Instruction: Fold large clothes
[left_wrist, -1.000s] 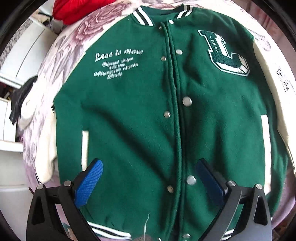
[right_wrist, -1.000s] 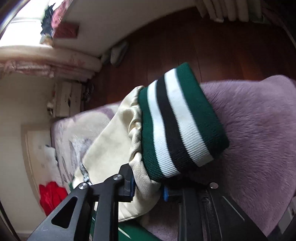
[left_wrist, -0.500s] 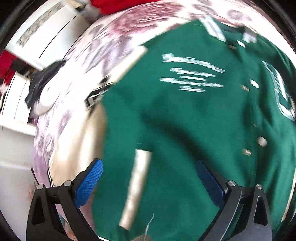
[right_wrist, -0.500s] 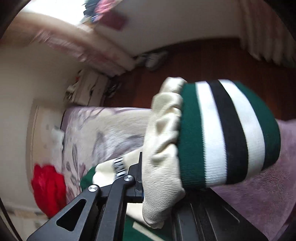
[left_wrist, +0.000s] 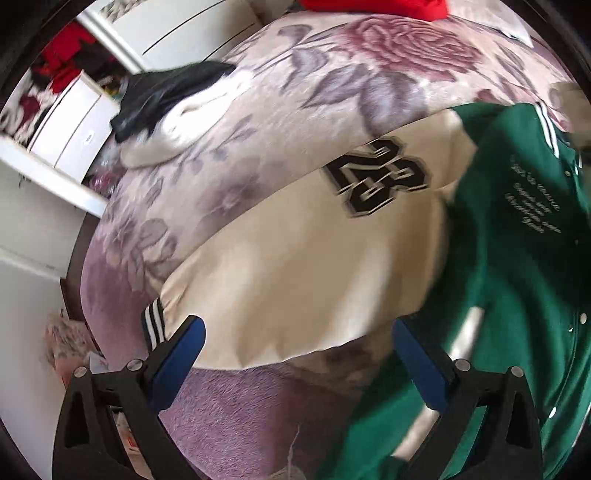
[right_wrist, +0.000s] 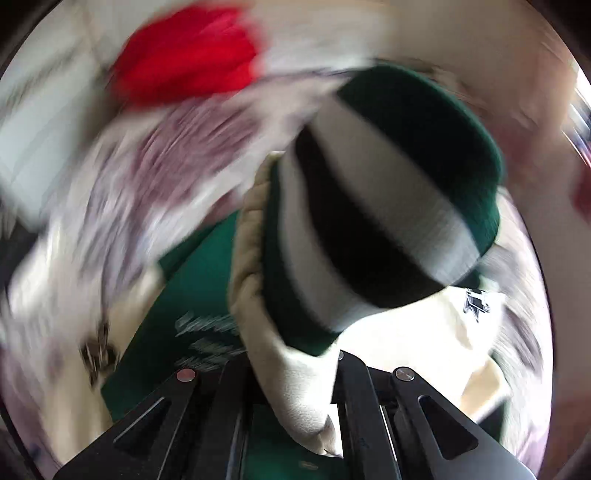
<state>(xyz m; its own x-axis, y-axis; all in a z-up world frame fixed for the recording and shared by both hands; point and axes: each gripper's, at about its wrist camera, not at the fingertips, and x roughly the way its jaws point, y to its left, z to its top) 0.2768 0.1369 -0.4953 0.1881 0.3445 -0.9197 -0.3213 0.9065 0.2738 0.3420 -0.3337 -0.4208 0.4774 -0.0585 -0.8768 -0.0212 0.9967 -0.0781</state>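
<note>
The left hand-held gripper (left_wrist: 295, 354) hangs wide open with nothing between its blue pads (left_wrist: 181, 350), above the cream sleeve (left_wrist: 295, 266) of the green varsity jacket (left_wrist: 517, 280). That sleeve lies stretched across the floral bedspread (left_wrist: 332, 85), its striped cuff (left_wrist: 153, 325) just beside the left pad and a black "23" patch (left_wrist: 376, 177) further up it. The green body with white lettering fills the right of this view. A black garment (left_wrist: 166, 96) and a red one (left_wrist: 369, 5) lie further off on the bed, and white drawers (left_wrist: 74, 122) stand beside it.

In the right wrist view, heavily blurred, the right hand-held gripper (right_wrist: 295, 373) is closed on the other cream sleeve (right_wrist: 280, 369), pinching it just below its green, white and black cuff (right_wrist: 384, 206). The cuff is lifted above the jacket's green front (right_wrist: 199, 280). The red garment (right_wrist: 188, 51) shows beyond.
</note>
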